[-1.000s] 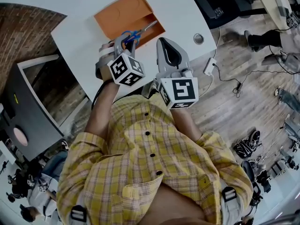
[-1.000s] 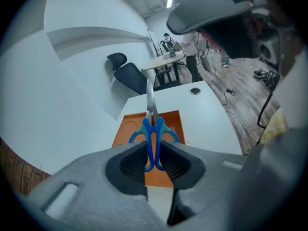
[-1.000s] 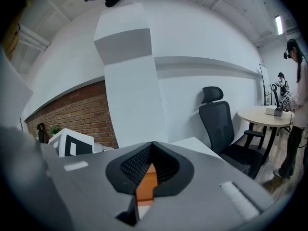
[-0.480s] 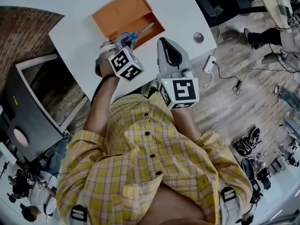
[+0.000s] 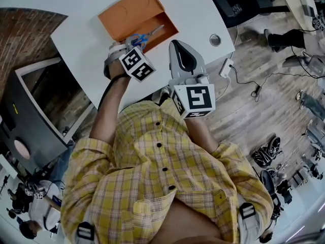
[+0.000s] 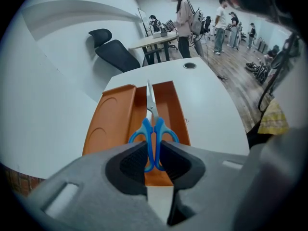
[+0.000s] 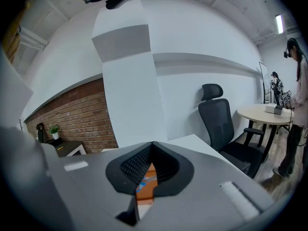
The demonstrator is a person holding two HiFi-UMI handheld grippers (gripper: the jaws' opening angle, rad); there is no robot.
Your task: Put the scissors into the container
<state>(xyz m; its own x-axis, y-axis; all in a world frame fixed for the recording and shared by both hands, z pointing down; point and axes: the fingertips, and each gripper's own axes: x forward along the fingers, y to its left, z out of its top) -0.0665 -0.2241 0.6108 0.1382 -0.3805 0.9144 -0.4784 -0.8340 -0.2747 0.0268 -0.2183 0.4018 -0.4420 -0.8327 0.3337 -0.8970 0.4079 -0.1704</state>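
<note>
Item: work scene, listed left to right from the orange container as reference. Far left of the container: brick wall, with a dark cabinet below it in the head view, both beyond the table's left edge. Surface: white table, bare apart from the container, which lies at a slant on it. The container is in two joined halves, a shallow moulded half on the left and a deeper open trough on the right as the left gripper view shows them. Left gripper: pads clamped on the blue handles of the scissors, held at the trough's near end, closed blades pointing away along its length; contact with the trough floor cannot be judged. Right gripper: just right of the container's near end, jaws pressed together with nothing between them, an orange strip showing through the gap beneath. Right of the container: clear white tabletop out to a round cable grommet near the table's corner. Beyond that edge: wooden floor with a white power strip, trailing cables and shoes. Behind the container in the left gripper view: black office chair, a further table and standing people, well apart.
</note>
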